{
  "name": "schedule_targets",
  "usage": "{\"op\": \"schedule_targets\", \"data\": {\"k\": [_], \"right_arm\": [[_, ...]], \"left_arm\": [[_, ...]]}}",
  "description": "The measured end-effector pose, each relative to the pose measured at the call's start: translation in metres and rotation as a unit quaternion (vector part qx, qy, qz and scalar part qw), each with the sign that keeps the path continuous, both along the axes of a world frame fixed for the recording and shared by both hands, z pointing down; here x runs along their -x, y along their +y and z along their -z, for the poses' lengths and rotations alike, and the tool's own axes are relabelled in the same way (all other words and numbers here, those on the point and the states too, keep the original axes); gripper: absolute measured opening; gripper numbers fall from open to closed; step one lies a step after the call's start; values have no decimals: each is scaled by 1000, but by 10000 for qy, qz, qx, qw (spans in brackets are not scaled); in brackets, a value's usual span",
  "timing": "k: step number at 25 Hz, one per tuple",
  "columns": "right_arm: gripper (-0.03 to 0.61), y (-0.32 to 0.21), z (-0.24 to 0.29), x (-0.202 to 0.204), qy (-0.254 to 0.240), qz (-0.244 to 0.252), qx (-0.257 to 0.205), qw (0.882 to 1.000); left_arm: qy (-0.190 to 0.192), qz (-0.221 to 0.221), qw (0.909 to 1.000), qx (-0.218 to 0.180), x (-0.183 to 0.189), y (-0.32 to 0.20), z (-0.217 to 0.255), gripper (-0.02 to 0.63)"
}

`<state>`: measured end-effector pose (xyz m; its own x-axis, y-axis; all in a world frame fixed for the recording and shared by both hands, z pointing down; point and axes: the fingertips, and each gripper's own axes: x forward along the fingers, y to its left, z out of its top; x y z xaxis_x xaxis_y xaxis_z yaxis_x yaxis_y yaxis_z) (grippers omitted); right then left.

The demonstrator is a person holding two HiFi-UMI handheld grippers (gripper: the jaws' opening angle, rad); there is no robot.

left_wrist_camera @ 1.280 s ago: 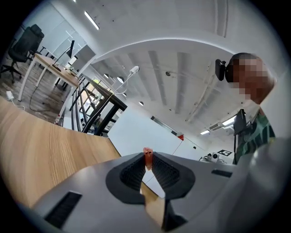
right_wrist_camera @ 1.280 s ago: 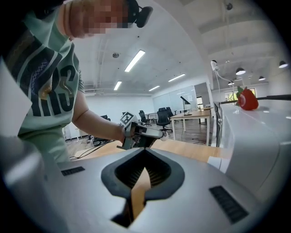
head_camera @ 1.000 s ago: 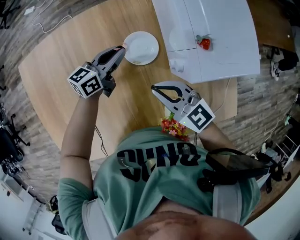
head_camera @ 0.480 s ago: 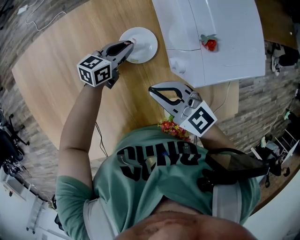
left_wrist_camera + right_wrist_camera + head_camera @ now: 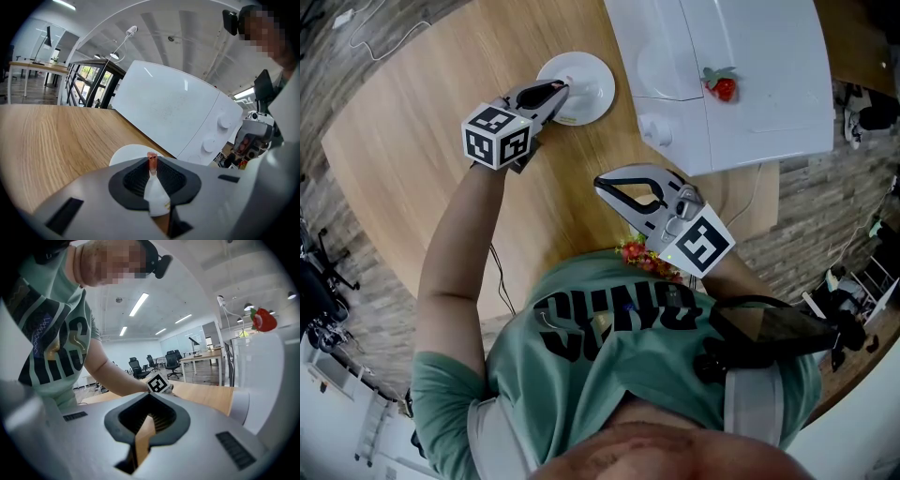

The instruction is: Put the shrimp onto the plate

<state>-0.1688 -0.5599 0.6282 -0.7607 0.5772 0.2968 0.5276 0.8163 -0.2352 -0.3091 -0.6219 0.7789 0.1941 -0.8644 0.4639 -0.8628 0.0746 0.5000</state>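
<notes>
My left gripper [image 5: 559, 90] is shut on the shrimp [image 5: 153, 188], a white body with a pink-red tail end poking out past the jaw tips. Its tips hang over the left side of the round white plate [image 5: 589, 77] on the wooden table. In the left gripper view the plate [image 5: 125, 154] shows just beyond the left gripper [image 5: 152, 156]. My right gripper [image 5: 601, 181] rests near my body with its jaws together and nothing held; in its own view the right gripper [image 5: 149, 396] points toward the left arm.
A white appliance [image 5: 759, 103] lies flat at the table's far right with a strawberry [image 5: 722, 87] on top; the strawberry [image 5: 262, 320] also shows in the right gripper view. A red and yellow bunch [image 5: 645, 255] sits at the near edge. A thin cable [image 5: 501, 281] hangs there.
The left gripper has moved with the shrimp from beside the plate's left rim to over the plate. The right gripper has hardly moved.
</notes>
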Motion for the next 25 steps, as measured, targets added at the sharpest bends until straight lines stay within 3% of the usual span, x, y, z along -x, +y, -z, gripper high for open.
{"op": "schedule_targets", "data": {"k": [15, 25], "right_arm": [[6, 6, 7, 0, -151, 66, 87, 9998], [6, 10, 11, -1, -132, 152, -10, 9998]], "left_arm": [[-247, -309, 9992, -71, -11, -5, 9, 71], [-351, -249, 9989, -194, -8, -5, 21, 94]]}}
